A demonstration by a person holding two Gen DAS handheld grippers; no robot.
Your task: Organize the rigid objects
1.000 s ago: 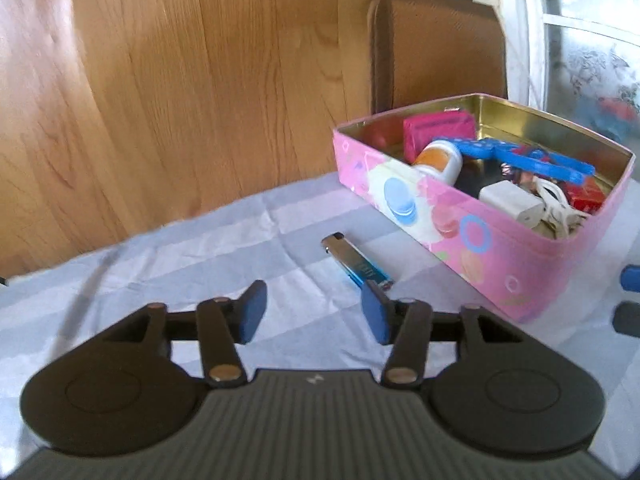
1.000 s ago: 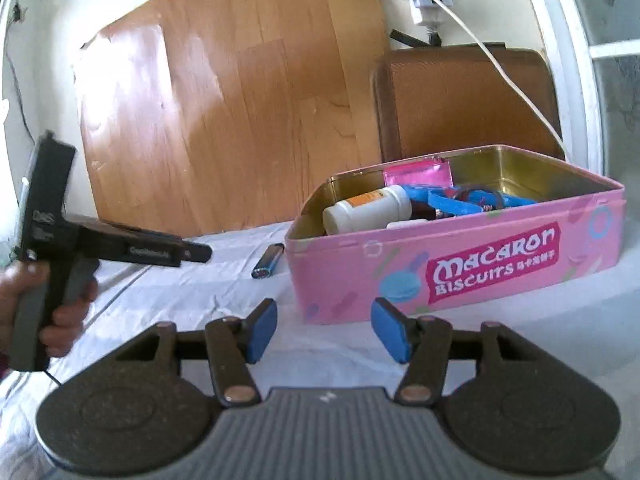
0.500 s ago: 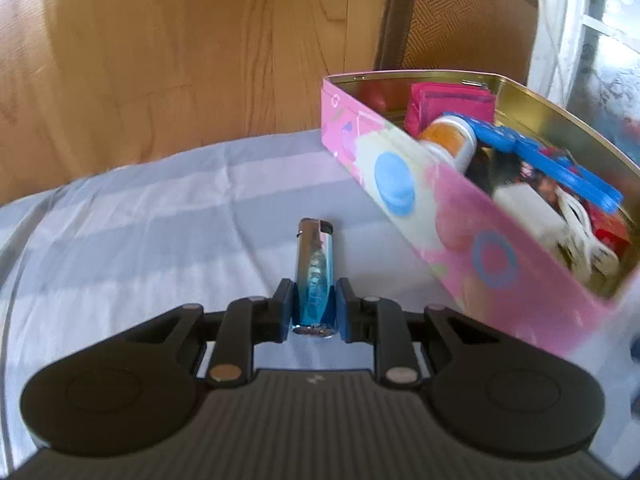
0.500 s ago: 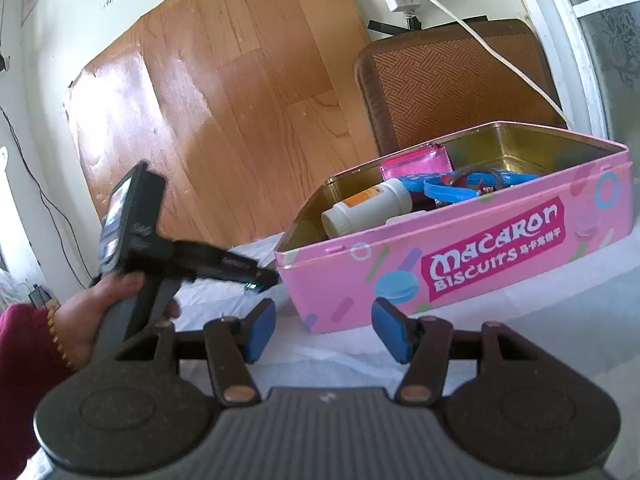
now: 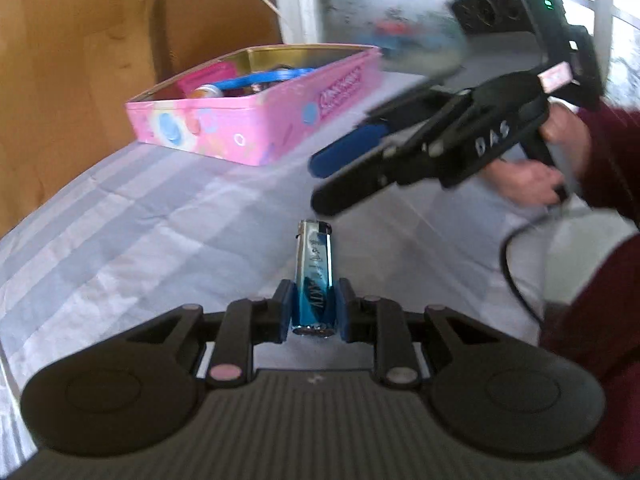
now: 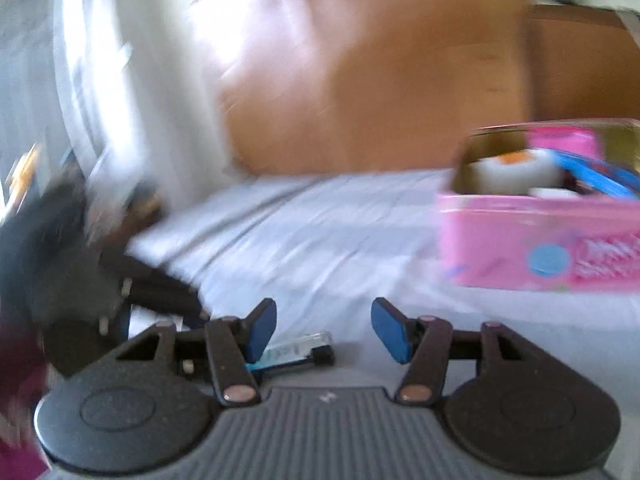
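Note:
My left gripper (image 5: 313,312) is shut on a blue and silver lighter (image 5: 314,272), held by its base above the pale striped cloth. The lighter also shows in the blurred right wrist view (image 6: 294,354), just below my open right gripper (image 6: 324,330). In the left wrist view the right gripper (image 5: 352,176) hovers ahead and to the right of the lighter, open and empty. The pink biscuit tin (image 5: 256,128) sits farther back left, holding a white bottle, blue items and a pink packet; it also shows in the right wrist view (image 6: 540,248).
The striped cloth (image 5: 140,232) covers the table. A brown chair back (image 5: 208,20) stands behind the tin, before a wooden wall. A window frame (image 5: 300,0) is at the back right. A black cable (image 5: 516,264) hangs from the right hand.
My left gripper has lifted the lighter off the cloth and turned right, away from the tin. My right gripper has swung fast to the left, toward the lighter.

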